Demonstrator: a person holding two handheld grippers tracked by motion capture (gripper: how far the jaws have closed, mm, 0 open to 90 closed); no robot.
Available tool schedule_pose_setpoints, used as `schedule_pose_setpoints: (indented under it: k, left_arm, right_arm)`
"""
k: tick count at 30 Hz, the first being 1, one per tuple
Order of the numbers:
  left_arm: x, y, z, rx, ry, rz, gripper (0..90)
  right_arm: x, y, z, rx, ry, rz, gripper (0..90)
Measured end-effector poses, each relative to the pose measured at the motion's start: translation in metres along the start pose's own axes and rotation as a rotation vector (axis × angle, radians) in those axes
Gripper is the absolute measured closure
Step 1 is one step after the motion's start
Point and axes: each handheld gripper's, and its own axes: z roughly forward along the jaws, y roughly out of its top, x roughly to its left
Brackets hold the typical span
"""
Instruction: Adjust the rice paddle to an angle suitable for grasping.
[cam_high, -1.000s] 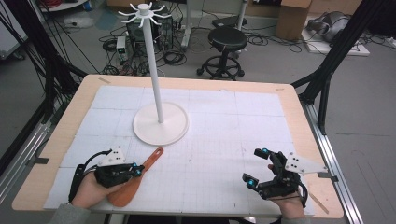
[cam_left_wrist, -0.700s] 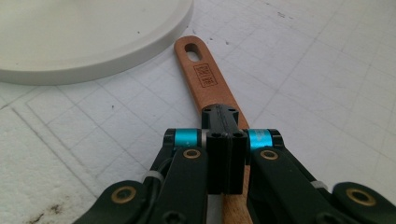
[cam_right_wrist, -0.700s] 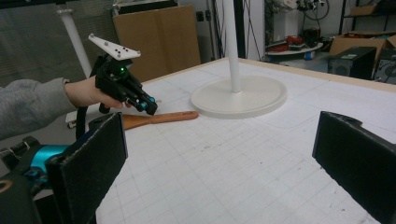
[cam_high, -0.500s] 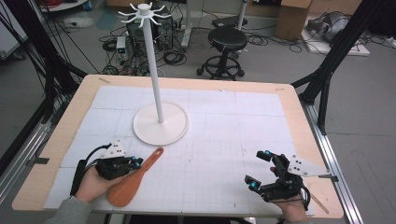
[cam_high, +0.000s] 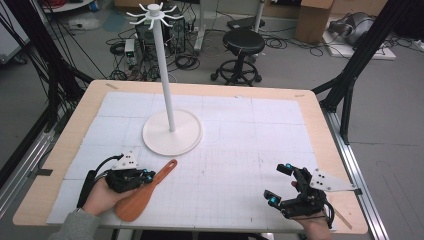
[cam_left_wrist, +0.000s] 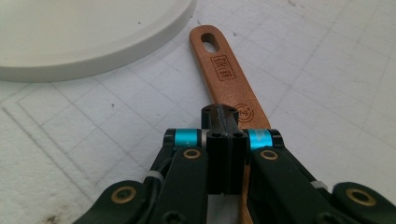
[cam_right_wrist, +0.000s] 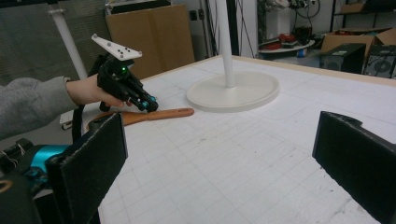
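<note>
A brown wooden spatula lies flat on the white gridded mat, its handle with a hanging hole pointing toward the stand. My left gripper is shut, its tips pressed together right over the middle of the handle with nothing between them. In the right gripper view, the left gripper hovers just above the spatula. My right gripper stands wide open near the front right of the mat, its pads holding nothing. A white hook stand rises from its round base behind the spatula.
The stand's round base lies close ahead of the left gripper, and its pole rises from it. The wooden table edge frames the mat. Behind the table are a black stool, cables and boxes on the floor.
My left gripper has shifted a little forward and right, onto the spatula's handle. The spatula and my right gripper have stayed about where they were.
</note>
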Motion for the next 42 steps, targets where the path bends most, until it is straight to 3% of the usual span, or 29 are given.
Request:
schedule_pose_setpoints:
  k: [12, 20, 27, 42]
  left_arm:
    - [-0.011, 0.006, 0.004, 0.031, -0.031, 0.046, 89.6]
    - [-0.022, 0.01, 0.008, 0.044, -0.062, 0.11, 89.6]
    - [-0.025, 0.012, 0.009, 0.056, -0.061, 0.105, 89.6]
    - [-0.04, 0.019, 0.013, 0.083, -0.139, 0.158, 89.6]
  right_arm:
    - [0.0, 0.0, 0.0, -0.001, 0.003, -0.006, 2.1]
    - [0.0, 0.0, 0.002, 0.004, 0.001, -0.007, 2.1]
    - [0.0, 0.0, 0.002, 0.004, 0.001, -0.01, 2.1]
    - [0.0, -0.001, 0.001, 0.004, 0.002, -0.005, 2.1]
